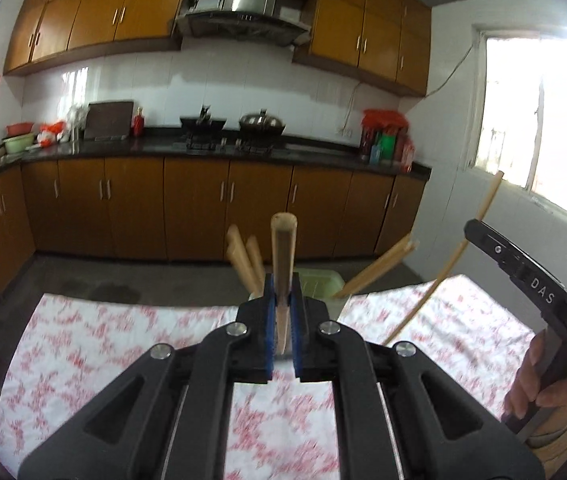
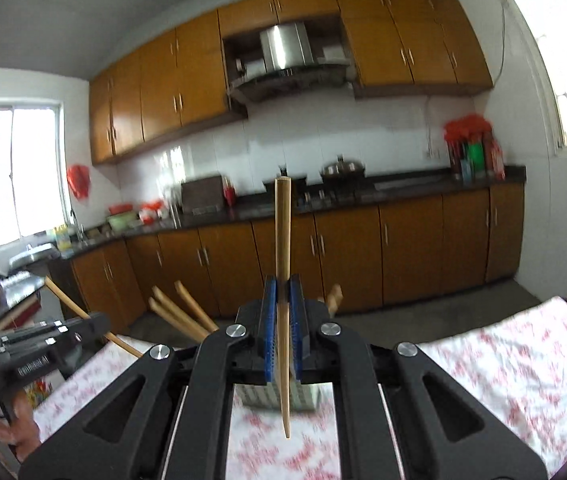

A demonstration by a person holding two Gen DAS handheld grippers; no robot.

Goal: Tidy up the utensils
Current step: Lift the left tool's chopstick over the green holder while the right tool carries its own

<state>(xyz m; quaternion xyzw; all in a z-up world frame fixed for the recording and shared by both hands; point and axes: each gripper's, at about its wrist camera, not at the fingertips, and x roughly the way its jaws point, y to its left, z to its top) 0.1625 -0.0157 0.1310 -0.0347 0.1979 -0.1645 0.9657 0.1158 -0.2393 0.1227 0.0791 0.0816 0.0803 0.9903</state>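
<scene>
White letters reading "DAS" stand on the black arm of the right gripper (image 1: 483,236), seen at the right edge of the left wrist view; a small white printed line stands on the black body of the left gripper (image 2: 99,322) at the lower left of the right wrist view, too blurred to make out; nothing else bears readable text.

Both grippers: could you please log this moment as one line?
left gripper: shut on chopstick | right gripper: shut on chopstick | above tablecloth
</scene>
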